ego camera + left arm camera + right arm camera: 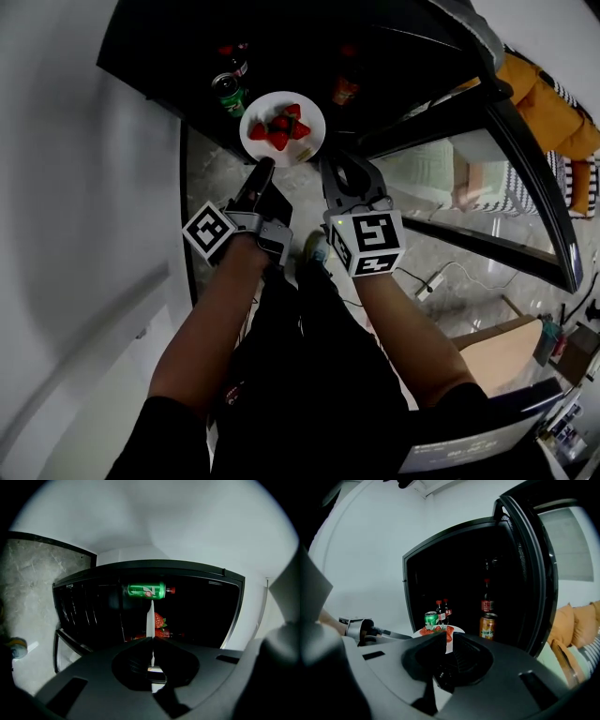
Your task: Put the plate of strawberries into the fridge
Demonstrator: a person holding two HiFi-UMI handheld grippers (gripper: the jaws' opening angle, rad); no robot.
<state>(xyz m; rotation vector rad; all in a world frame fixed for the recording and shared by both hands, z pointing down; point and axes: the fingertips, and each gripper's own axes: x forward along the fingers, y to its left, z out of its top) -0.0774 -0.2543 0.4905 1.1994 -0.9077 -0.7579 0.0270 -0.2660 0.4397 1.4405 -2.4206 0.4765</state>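
Observation:
A white plate [315, 128] with several red strawberries [279, 129] hangs at the mouth of the dark open fridge [159, 47]. My left gripper [262, 169] is shut on the plate's near-left rim, and my right gripper [327, 167] is shut on its near-right rim. In the left gripper view the plate [150, 616] shows edge-on between the closed jaws of the left gripper [152, 638], with strawberries [160, 620] just right of it. In the right gripper view the plate [455, 630] sits at the tips of the right gripper [446, 637], and the left gripper [361, 630] shows at the left.
Inside the fridge stand a green can [228, 93], dark bottles with red labels [441, 609], an orange can [487, 626] and a taller bottle [487, 601]. The fridge door [497, 131] stands open to the right. A sofa with orange cushions [553, 112] is beyond it.

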